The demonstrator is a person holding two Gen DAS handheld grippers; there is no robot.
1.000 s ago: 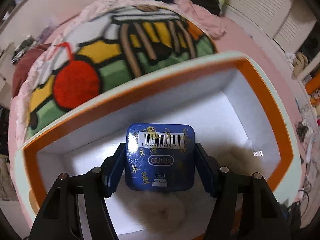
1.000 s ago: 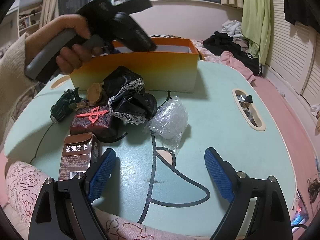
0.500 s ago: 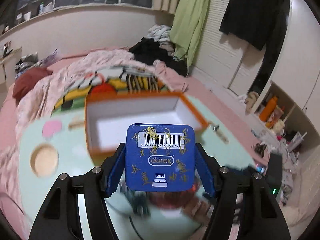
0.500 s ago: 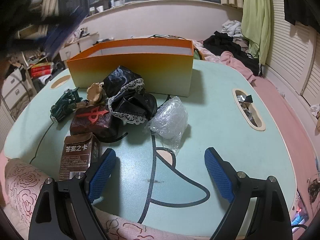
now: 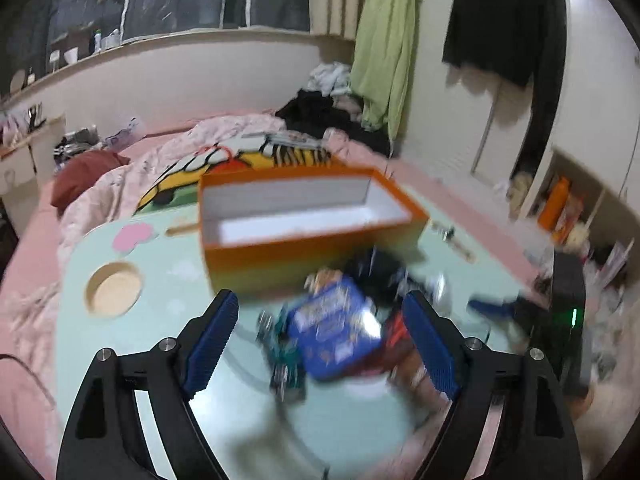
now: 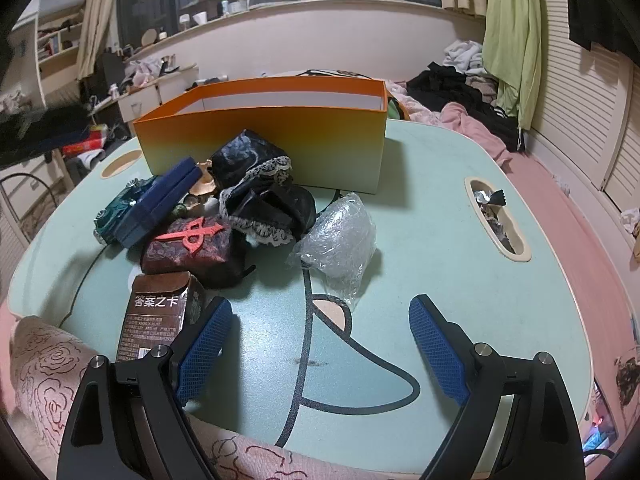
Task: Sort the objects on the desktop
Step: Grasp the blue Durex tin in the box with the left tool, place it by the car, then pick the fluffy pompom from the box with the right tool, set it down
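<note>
My left gripper is open and empty, above the table in front of the orange box. The blue tin lies tilted on the pile below it, blurred; in the right wrist view it leans on a green toy car. My right gripper is open and empty, low over the near table edge. The pile holds a black lace cloth, a dark red pouch, a brown card box and a clear plastic wrap.
The mint green table has a slot with wrappers at the right and a round cup hole at the left. A rose-print cloth hangs over the near edge. A bed with clothes lies behind.
The left gripper opened and let go of the blue tin, which now lies on the pile outside the orange box. The left gripper pulled back and up. The right gripper has not moved.
</note>
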